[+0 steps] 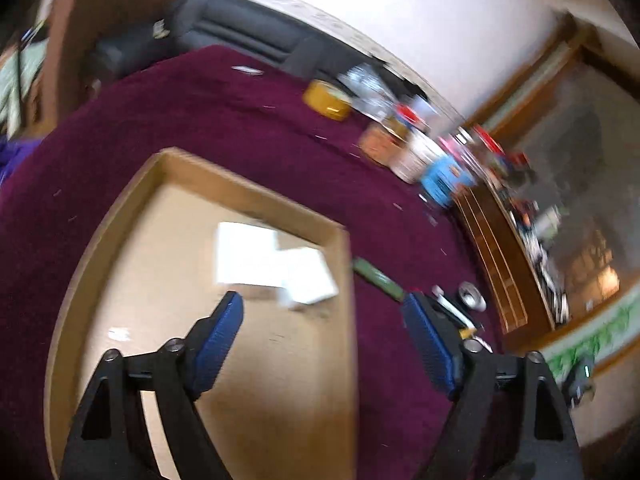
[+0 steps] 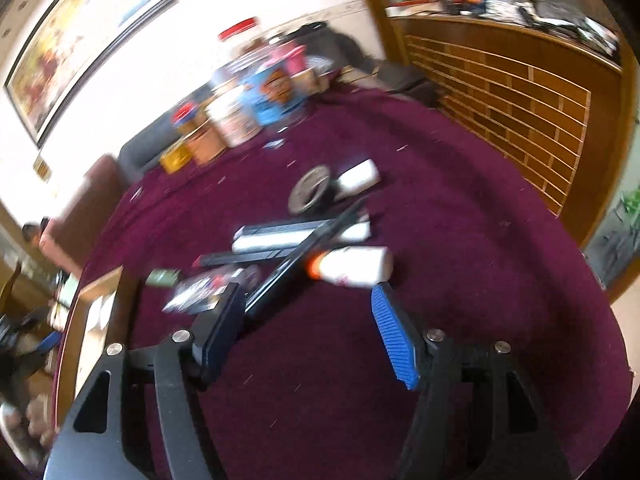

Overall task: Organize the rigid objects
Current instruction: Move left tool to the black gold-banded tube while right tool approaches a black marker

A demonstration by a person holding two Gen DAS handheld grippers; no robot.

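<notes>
The box (image 1: pixel 120 264) under the spread, empty left claw (image 1: pixel 322 314) holds only white papers (image 1: pixel 272 264). Ahead of the right claw (image 2: pixel 308 308), also spread and empty, the bottle (image 2: pixel 352 266), black bars (image 2: pixel 280 232) and round tin (image 2: pixel 310 194) lie loose on the tabletop (image 2: pixel 460 240), so most sorting seems left.

A home living room: dark sofa (image 1: pixel 240 28), framed painting (image 2: pixel 80 40), wooden cabinet (image 2: pixel 520 92)

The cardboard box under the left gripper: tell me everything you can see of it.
The cardboard box is a shallow, open-topped tray of plain brown cardboard with low walls and a pale floor. It rests flat on the maroon cloth. Inside lie white, flat, paper-like pieces near its far right corner, plus a small white scrap. The left gripper is above it, jaws open, holding nothing. A green item lies just outside its right wall. The picture is blurred.
</notes>
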